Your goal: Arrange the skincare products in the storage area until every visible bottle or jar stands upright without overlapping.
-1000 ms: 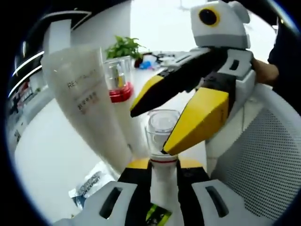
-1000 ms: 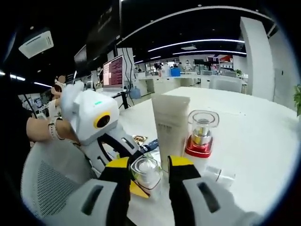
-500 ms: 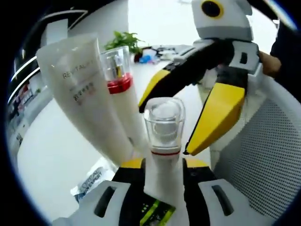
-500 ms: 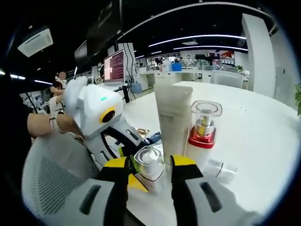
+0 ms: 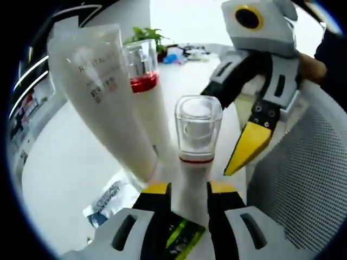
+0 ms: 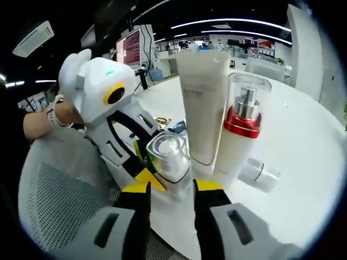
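Left hand-held gripper (image 5: pixel 188 190) clamped on clear-capped bottle (image 5: pixel 196 142), upright beside white tube (image 5: pixel 103 97) and red-collared pump bottle (image 5: pixel 145 81), right hand-held gripper (image 6: pixel 169 187) spread open near bottle cap, white tabletop (image 6: pixel 303 162)

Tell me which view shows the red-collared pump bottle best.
The right gripper view: the red-collared pump bottle stands nearly whole beside the white tube. The left gripper view has it partly behind that tube.

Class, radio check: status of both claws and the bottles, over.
Left claw shut on clear-capped bottle, upright. Right claw open, just short of it. Tall tube and red-collared pump bottle stand close behind.
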Demonstrator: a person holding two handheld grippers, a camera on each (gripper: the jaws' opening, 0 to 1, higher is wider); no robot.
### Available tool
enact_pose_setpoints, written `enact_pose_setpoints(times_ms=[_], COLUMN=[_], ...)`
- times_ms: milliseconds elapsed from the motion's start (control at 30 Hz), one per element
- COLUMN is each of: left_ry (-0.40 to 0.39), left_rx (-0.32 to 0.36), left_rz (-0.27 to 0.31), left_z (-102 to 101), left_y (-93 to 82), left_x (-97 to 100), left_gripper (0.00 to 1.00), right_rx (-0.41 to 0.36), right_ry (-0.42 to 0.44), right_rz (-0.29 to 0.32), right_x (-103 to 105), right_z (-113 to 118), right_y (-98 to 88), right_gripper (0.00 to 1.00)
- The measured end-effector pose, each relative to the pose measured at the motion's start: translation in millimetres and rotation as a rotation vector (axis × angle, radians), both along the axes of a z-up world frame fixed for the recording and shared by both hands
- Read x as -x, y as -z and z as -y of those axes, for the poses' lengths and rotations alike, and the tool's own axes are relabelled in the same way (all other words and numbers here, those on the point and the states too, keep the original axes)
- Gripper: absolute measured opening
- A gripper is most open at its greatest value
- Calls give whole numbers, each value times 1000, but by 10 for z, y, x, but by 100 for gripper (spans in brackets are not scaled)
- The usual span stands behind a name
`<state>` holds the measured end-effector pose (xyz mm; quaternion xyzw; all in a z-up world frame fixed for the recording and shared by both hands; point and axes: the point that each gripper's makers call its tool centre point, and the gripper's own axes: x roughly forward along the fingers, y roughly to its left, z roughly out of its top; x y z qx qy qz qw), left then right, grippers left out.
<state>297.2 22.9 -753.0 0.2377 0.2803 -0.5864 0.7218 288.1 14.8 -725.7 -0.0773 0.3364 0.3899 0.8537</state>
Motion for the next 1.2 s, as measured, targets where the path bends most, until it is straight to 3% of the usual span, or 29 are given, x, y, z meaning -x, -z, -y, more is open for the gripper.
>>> enact_pose_setpoints(times_ms=[233, 267, 300, 500, 833, 1200], left_ry=[-10, -60, -72, -20, -32, -48], left_rx=[8, 11, 12, 28, 44, 53], left_rz=[-37, -107, -139, -131, -144, -95], left_z=[-26, -55, -63, -7, -5, 30], left_y=[-14, 9, 19, -14, -24, -30], left_x=[21, 44, 53, 121, 110, 53], left_gripper=[16, 16, 16, 12, 13, 11], right_rx=[53, 53, 50, 91, 110, 146], right_ry=[-8, -11, -12, -30, -25, -3], right_rz=[-36, -54, -63, -87, -92, -34], right_x=[-15, -9, -6, -16, -9, -139], right_z=[47, 46, 40, 22, 45, 94], right_y=[94, 108, 114, 181, 267, 232], right_gripper=[26, 25, 24, 21, 17, 15])
